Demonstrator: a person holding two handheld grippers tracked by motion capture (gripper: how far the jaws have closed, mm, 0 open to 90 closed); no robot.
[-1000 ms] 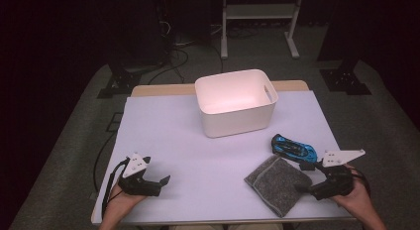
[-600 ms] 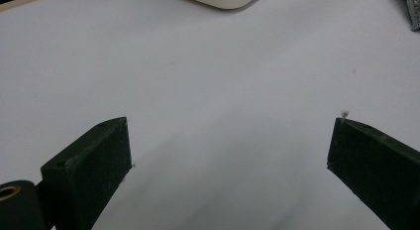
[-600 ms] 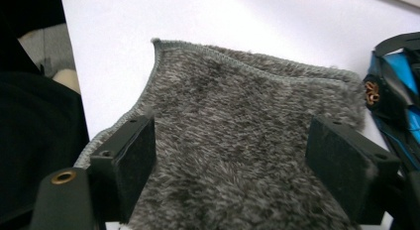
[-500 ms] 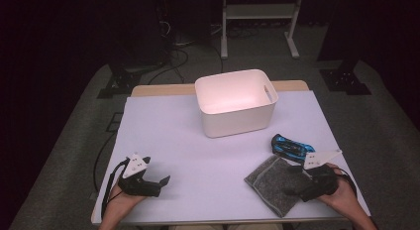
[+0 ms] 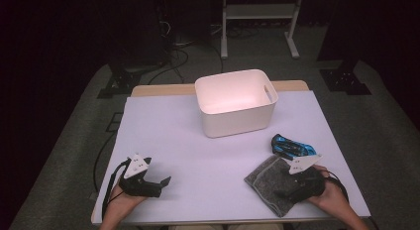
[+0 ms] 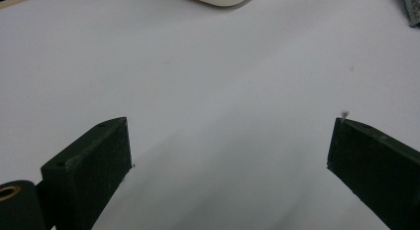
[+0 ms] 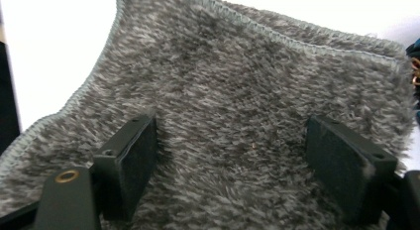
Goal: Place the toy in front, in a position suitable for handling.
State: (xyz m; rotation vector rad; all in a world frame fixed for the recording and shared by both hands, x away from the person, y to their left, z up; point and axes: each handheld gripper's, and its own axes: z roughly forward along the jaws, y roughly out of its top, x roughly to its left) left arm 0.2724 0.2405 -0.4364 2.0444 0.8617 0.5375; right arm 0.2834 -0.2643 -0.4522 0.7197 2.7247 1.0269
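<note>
High view is showing the white-covered table taking up most of the scene, with the empty white bin sitting toward its far middle. Lying near the front right edge is the grey fleece cloth, and the small blue toy car is resting just beyond its far corner. The right gripper is pressing down into the cloth's pile, its jaws standing apart with fleece between them. The left gripper is idling over bare table, jaws wide apart and holding nothing. My worry is that closing on flat fabric may be catching only loose fibres, so the cloth could be slipping free on the lift, or dragging sideways and nudging the car.
</note>
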